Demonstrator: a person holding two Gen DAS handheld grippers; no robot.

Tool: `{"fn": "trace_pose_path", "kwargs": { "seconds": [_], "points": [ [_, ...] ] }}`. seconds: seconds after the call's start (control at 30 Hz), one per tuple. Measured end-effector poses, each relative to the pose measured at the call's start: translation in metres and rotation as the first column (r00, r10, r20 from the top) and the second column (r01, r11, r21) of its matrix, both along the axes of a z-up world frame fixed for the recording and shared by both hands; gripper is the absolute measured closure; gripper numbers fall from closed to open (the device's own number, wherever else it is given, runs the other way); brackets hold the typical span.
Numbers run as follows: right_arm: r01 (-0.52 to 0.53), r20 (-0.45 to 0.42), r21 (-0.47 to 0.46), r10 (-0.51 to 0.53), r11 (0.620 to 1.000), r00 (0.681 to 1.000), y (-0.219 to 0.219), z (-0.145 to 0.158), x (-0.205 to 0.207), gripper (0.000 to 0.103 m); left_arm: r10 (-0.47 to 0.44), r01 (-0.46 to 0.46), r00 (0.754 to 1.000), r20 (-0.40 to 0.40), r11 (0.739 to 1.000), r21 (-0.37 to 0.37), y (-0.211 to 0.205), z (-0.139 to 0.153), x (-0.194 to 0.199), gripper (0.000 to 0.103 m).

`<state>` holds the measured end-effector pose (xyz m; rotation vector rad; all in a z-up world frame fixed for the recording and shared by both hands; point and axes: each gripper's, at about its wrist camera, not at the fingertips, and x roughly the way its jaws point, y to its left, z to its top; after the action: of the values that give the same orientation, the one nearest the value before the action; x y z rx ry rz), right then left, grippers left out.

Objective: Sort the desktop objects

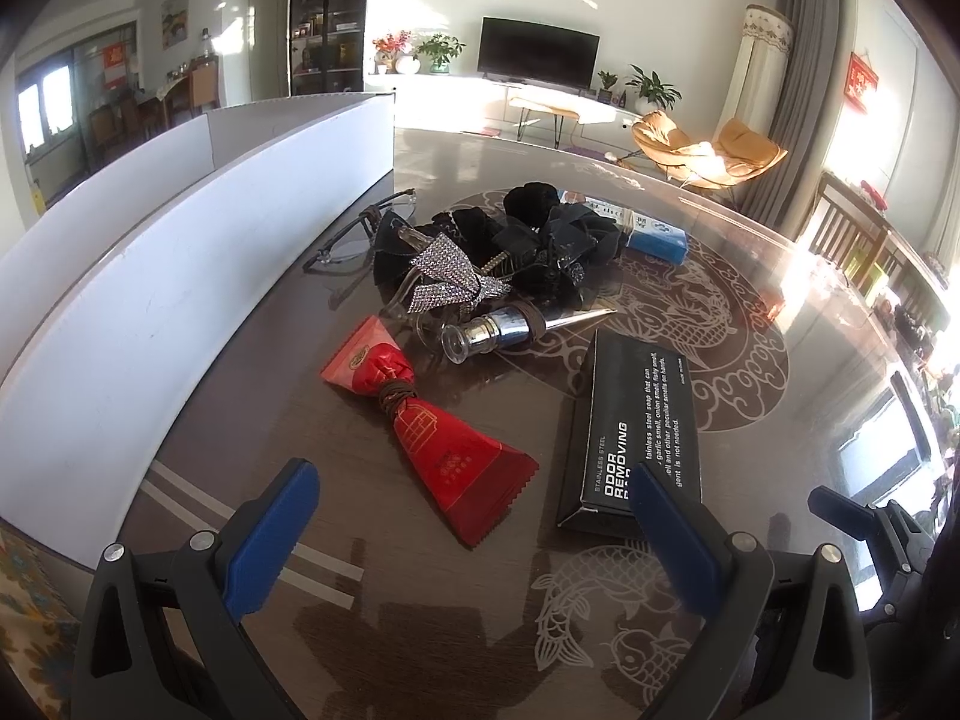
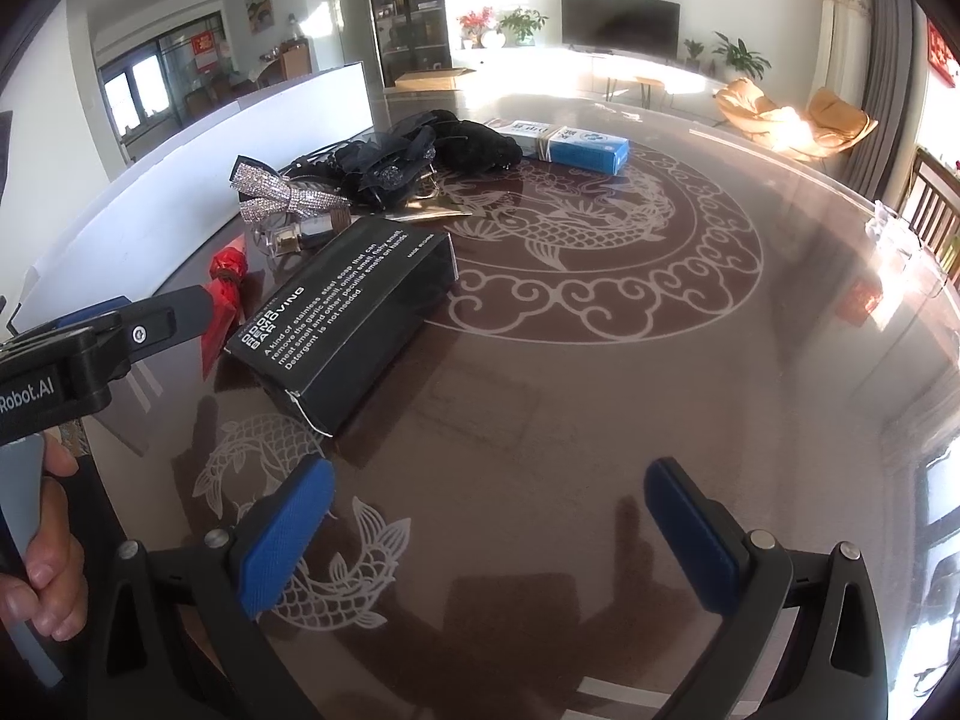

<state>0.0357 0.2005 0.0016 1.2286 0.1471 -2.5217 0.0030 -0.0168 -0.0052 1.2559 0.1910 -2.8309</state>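
Left wrist — jaws wide, empty

I see a bright living room beyond the glossy brown table top, which carries pale dragon and fish patterns. On the far white wall hangs a dark television above a low white console, with potted plants and red flowers beside it. Two tan lounge chairs catch strong sunlight near grey curtains. A tall dark glass cabinet stands left, with a framed picture and windows further left.
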Motion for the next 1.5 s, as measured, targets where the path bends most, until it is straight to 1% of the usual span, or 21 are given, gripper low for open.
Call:
{"fn": "trace_pose_path", "kwargs": {
  "seconds": [1.5],
  "points": [
    [-0.023,0.013,-0.009,0.023,1.0,1.0,-0.0066,-0.0027,0.0037,0.0,0.009,-0.009,1.0,-0.003,1.0,0.016,-0.005,-0.0005,0.0004,0.0]
  ]
}}
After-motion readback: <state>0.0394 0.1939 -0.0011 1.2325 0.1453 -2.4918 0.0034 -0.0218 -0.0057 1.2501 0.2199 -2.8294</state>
